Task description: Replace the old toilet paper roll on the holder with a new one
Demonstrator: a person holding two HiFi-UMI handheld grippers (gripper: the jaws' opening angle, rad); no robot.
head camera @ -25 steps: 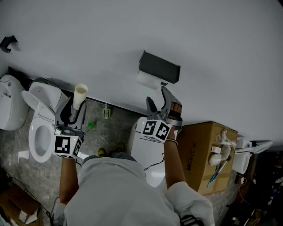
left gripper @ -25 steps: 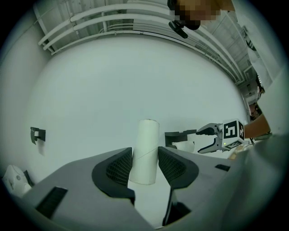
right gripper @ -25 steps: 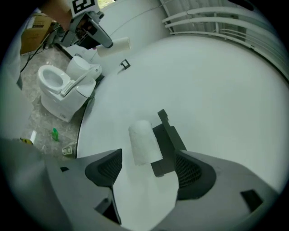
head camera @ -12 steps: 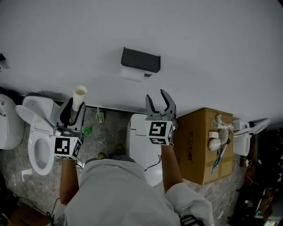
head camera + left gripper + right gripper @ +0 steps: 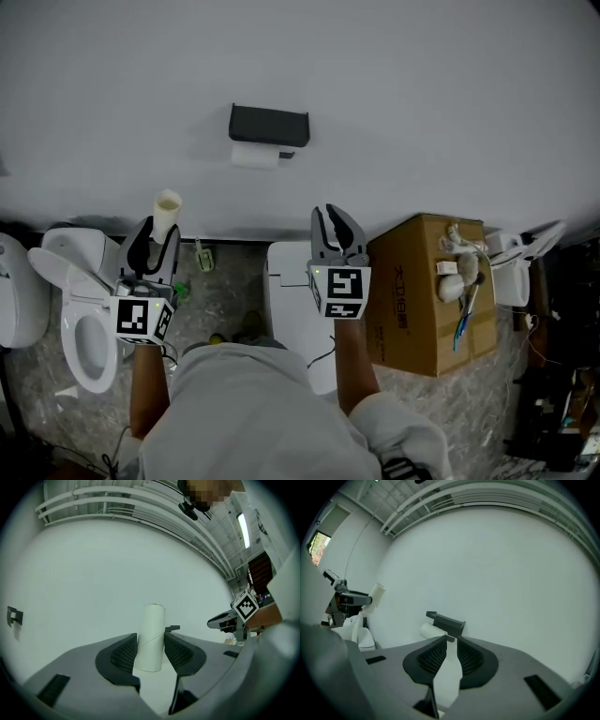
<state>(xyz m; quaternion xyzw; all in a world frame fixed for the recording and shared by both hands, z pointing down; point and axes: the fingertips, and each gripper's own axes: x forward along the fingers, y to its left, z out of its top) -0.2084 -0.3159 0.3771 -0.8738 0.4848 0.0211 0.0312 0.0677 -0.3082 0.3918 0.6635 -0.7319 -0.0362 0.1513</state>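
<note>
We are seeing a white toilet (image 5: 67,281) standing on the mottled floor (image 5: 225,295), well apart from a cardboard box (image 5: 412,291).

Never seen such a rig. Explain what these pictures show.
A person holds a two-jaw gripper in each hand. The head view looks down from a camera on the person's head; each gripper view looks along that gripper's own jaws. The left gripper is clamped on a bare cream cardboard tube. The right gripper has just been closing its jaws, with nothing between them. On the wall hangs a black toilet paper holder with a white paper roll under it. Below stand a white toilet and a brown cardboard box.
</note>
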